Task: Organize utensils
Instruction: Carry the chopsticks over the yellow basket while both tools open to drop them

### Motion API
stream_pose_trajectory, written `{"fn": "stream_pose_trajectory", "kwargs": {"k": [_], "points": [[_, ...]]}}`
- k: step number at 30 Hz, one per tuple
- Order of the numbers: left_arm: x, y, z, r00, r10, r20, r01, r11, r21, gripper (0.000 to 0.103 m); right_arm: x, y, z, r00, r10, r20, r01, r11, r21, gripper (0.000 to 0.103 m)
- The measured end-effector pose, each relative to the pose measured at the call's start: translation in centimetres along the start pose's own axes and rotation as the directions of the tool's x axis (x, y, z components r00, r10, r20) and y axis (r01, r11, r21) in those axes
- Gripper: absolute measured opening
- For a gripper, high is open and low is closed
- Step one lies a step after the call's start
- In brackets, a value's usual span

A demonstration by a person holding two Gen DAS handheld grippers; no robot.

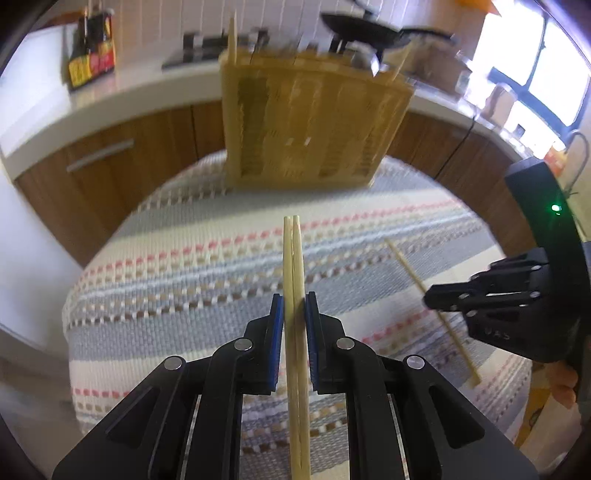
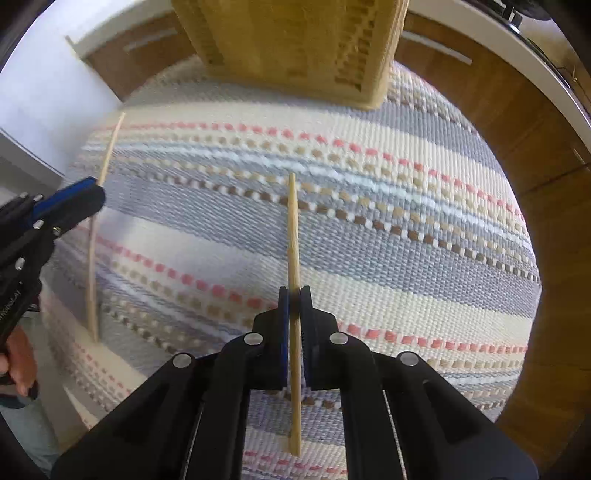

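Note:
My left gripper [image 1: 294,306] is shut on a pair of pale bamboo chopsticks [image 1: 293,258] that stick out forward over the striped mat [image 1: 177,266]. A slatted bamboo utensil holder [image 1: 314,122] stands upright at the mat's far edge, with chopstick ends poking from its top. In the right wrist view my right gripper [image 2: 294,295] is shut on a single chopstick [image 2: 292,229], low over the mat and pointing toward the holder [image 2: 295,48]. The right gripper [image 1: 430,295] also shows at the right of the left wrist view, and the left gripper [image 2: 94,190] at the left of the right wrist view.
Behind the mat run wooden cabinet fronts [image 1: 99,155] under a white countertop [image 1: 55,99]. On it are dark bottles [image 1: 92,48] and a black frying pan [image 1: 369,27]. A person's hand [image 2: 18,362] grips the left tool's handle.

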State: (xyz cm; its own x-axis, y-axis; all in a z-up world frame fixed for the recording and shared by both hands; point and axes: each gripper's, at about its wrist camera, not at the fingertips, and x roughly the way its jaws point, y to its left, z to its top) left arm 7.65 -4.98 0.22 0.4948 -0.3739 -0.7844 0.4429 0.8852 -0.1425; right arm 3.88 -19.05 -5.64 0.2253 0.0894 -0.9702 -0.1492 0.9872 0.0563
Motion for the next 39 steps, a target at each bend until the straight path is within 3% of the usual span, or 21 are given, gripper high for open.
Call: {"fn": "stream_pose_trajectory", "kwargs": {"k": [5,8,11,14,18,23,25,27,32,33,35,39], "points": [[-4.3,-1.0,0.7,0.984,-0.048,0.173,0.045,0.999,0.023,0.01,-4.2,-0.5,-0.1,0.987,0.096,0.129,-0.094,0.995,-0.02,0.004],[-6.2,-1.6,1.6,0.967,-0.056,0.247,0.054,0.998,0.013,0.01,-7.1,-0.6,0.3,0.964,0.133,0.229,-0.126,0.991,-0.046,0.004],[-8.4,-1.7,2.8,0.934,-0.084,0.347,0.086,0.996,0.01,0.01,-9.5,-0.4,0.6,0.925,0.167,0.342,-0.15,0.986,-0.077,0.004],[-10.2,-1.7,4.4,0.896,-0.088,0.436,0.091,0.996,0.015,0.01,-12.0,-0.5,1.2,0.874,0.19,0.447,-0.158,0.982,-0.108,0.004],[-12.4,-1.6,7.7,0.824,-0.073,0.562,0.076,0.997,0.017,0.01,-15.0,-0.7,2.9,0.797,0.222,0.562,-0.183,0.975,-0.126,0.004],[-13.7,-1.4,11.8,0.733,-0.059,0.678,0.062,0.998,0.019,0.01,-18.4,-1.7,5.2,0.678,0.189,0.71,-0.155,0.981,-0.114,0.004],[-13.7,-1.2,13.0,0.711,-0.066,0.7,0.077,0.997,0.015,0.01,-19.1,-2.2,6.3,0.638,0.18,0.748,-0.155,0.982,-0.104,0.004],[-13.2,-0.8,14.3,0.696,-0.103,0.711,0.116,0.993,0.03,0.01,-19.5,-2.8,7.6,0.604,0.172,0.778,-0.165,0.982,-0.089,0.004],[-11.2,0.5,16.8,0.676,-0.103,0.73,0.124,0.992,0.026,0.01,-18.8,-3.5,10.6,0.56,0.096,0.823,-0.116,0.993,-0.036,0.004],[-10.8,0.8,17.2,0.664,-0.093,0.742,0.12,0.993,0.017,0.01,-18.7,-3.7,11.2,0.548,0.074,0.833,-0.102,0.995,-0.021,0.004],[-10.2,1.3,18.0,0.649,-0.074,0.757,0.112,0.994,0.002,0.01,-18.3,-4.1,12.2,0.535,0.043,0.844,-0.087,0.996,0.004,0.004],[-8.5,2.4,19.1,0.635,-0.044,0.771,0.097,0.995,-0.023,0.01,-16.7,-5.2,13.6,0.519,-0.017,0.854,-0.07,0.996,0.063,0.004]]}}
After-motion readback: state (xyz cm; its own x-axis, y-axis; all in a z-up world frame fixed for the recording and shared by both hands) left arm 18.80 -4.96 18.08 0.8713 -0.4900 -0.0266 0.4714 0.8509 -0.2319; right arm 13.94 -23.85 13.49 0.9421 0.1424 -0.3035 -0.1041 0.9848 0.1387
